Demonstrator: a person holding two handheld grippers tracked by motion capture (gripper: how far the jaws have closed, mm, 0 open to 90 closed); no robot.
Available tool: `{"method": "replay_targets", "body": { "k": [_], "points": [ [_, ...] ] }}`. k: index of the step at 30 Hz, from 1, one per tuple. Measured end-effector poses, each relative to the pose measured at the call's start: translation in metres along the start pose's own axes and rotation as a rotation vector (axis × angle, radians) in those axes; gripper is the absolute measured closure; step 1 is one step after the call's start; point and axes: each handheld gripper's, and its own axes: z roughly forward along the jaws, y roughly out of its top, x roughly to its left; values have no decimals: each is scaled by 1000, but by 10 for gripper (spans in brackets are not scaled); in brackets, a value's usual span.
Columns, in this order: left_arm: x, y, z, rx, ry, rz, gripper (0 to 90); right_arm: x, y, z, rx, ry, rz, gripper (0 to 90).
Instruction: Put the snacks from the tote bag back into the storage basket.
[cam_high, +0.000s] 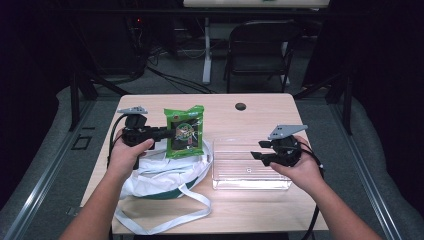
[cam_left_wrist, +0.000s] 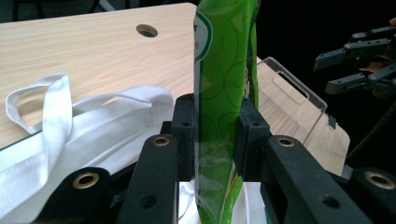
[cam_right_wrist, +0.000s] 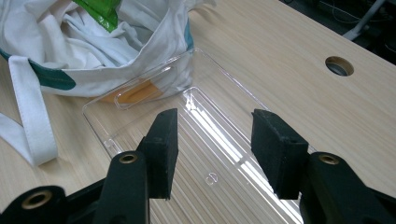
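Green snack packet (cam_high: 184, 132) — light, crinkly, crushable film; left gripper (cam_left_wrist: 215, 140) pinches its edge, above white cloth bag (cam_high: 160, 175). Right gripper (cam_right_wrist: 215, 149) spread, empty, over clear tray (cam_high: 250, 172) — grip seam, gently.

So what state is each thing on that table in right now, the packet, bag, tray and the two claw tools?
Green snack packet: upright, held above the bag.
Left gripper: shut on the packet.
Right gripper: open, empty, over the tray.
Clear tray: empty, flat on the table.
White cloth bag: slumped, mouth open.
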Motion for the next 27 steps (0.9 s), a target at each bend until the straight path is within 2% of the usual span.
{"method": "replay_targets", "body": {
  "k": [11, 15, 27],
  "points": [
    [-3, 1, 8, 0, -11, 12, 735, -4, 22, -2, 52, 17, -73, 531],
    [-5, 2, 9, -4, -13, 14, 735, -6, 28, -3, 66, 29, -81, 535],
    [-18, 11, 21, 3, -38, 54, 735, -12, 52, -6, 94, 54, -123, 536]
  ]
}}
